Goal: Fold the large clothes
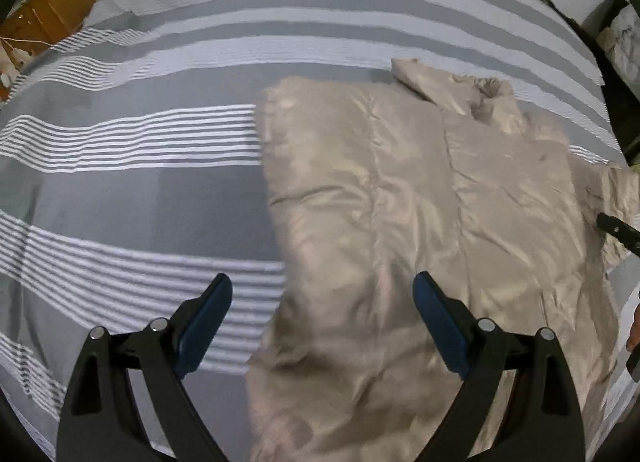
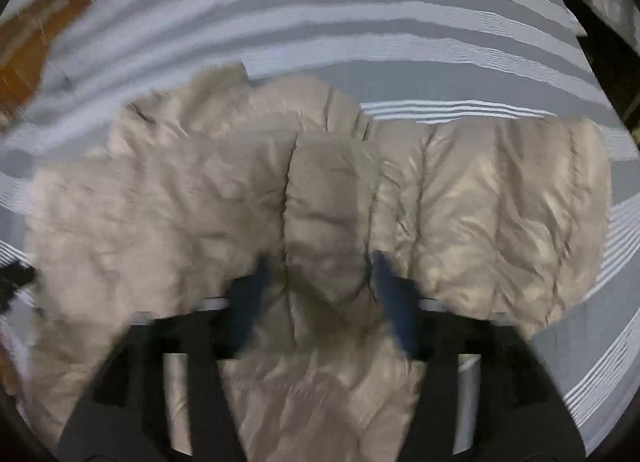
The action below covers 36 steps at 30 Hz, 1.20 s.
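Note:
A beige quilted puffer jacket point(image 1: 400, 202) lies spread flat on a grey and white striped bedspread point(image 1: 160, 42). My left gripper point(image 1: 322, 290) hovers open and wide over the jacket's left edge, one finger above the stripes and one above the fabric, with nothing held. In the right wrist view the jacket point(image 2: 500, 202) fills the middle, blurred. My right gripper point(image 2: 320, 266) is low over it with its jaws apart. A puffy fold of the jacket point(image 2: 328, 214) bulges up between the blue fingers point(image 2: 390, 286), and they do not pinch it.
The bedspread point(image 2: 360, 22) reaches past the jacket on the far side and the left. An orange-brown wooden surface point(image 1: 52, 10) shows beyond the bed's far left corner. Dark frame parts and pale clutter point(image 1: 624, 38) stand at the far right. A person's hand point(image 1: 635, 328) shows at the right edge.

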Tool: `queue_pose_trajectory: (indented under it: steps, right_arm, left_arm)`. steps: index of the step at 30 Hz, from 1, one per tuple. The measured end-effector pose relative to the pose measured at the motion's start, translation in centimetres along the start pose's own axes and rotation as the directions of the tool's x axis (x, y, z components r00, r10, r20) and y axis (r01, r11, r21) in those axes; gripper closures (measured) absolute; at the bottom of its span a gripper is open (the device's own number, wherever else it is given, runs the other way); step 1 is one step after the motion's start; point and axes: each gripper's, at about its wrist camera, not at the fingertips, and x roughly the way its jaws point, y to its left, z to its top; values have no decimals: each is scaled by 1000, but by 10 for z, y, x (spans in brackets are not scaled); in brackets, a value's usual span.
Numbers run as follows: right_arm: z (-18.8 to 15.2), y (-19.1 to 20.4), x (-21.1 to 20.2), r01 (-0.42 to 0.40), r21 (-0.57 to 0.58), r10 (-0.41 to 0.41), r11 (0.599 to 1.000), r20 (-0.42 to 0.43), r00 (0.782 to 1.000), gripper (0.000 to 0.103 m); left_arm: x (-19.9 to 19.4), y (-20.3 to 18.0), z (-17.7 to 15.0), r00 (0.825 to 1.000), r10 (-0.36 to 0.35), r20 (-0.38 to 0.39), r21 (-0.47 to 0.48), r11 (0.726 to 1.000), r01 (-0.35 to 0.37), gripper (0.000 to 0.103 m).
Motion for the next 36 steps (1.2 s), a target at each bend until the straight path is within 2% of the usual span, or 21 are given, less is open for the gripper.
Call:
queue_pose_trajectory:
  steps: [2,6,8,10,13,15,18,20,21,22,23,24,25,28,31,36]
  right_arm:
    - [-12,-3,-13,16,-24,-15,1000,5,1000,25]
    - [-42,-14,-27,42,-48,-44,998,-23,999,24]
    - [-55,-20,-27,17,-14,-18,1000,-53,998,24]
    - [-65,-29,-24,-6,18,8,1000,-78,997,24]
    - [-87,-35,-25,8,15,-7,1000,-95,995,24]
    - [-93,-40,-21,30,4,-29,1000,-114,993,24]
    - [-103,-51,-14,23,25,-19,999,-138,990,20]
    - [-99,-58,0,7,67,4,998,-171,985,19]
    - [-101,-62,5,-10,93,27,996,-183,983,20]
    - [-104,-60,7,-40,115,61,993,-192,980,34]
    - [-107,-61,9,-59,134,85,989,-194,977,38]
    - [-109,-59,8,-57,131,81,990,-186,979,44]
    - [-111,-56,7,-75,126,97,989,-184,978,54]
    - [-120,-49,5,-124,164,154,979,-183,971,67]
    - [-129,-32,3,-130,109,149,985,-188,971,70]
    - [-133,-14,-3,-152,55,159,987,-185,970,71]
  left_arm:
    - [-18,9,-13,1000,-15,18,6,1000,15,11]
    - [-39,19,-40,999,7,44,28,1000,-9,11]
    - [-44,22,-53,999,3,38,23,1000,-4,11]
    - [-39,26,-65,1000,-26,7,4,1000,26,11]
    - [-32,25,-74,1000,-1,-22,7,1000,1,11]
    - [-26,21,-78,999,-15,-39,13,1000,16,11]
    - [-18,17,-87,997,6,-74,28,1000,-4,11]
    - [-5,14,-87,994,40,-105,43,998,-36,13]
    - [-3,11,-87,993,61,-104,56,997,-56,22]
    - [-2,6,-87,992,77,-100,77,995,-70,39]
    - [0,1,-86,992,64,-105,82,995,-56,50]
    - [-1,-4,-86,993,38,-114,85,996,-28,69]
    - [-4,-11,-87,992,70,-103,109,992,-59,73]
    - [-5,-21,-95,988,134,-80,176,977,-118,76]
    - [-9,-7,-101,989,120,-90,143,984,-107,81]
    - [-18,21,-111,988,133,-77,82,989,-126,82]
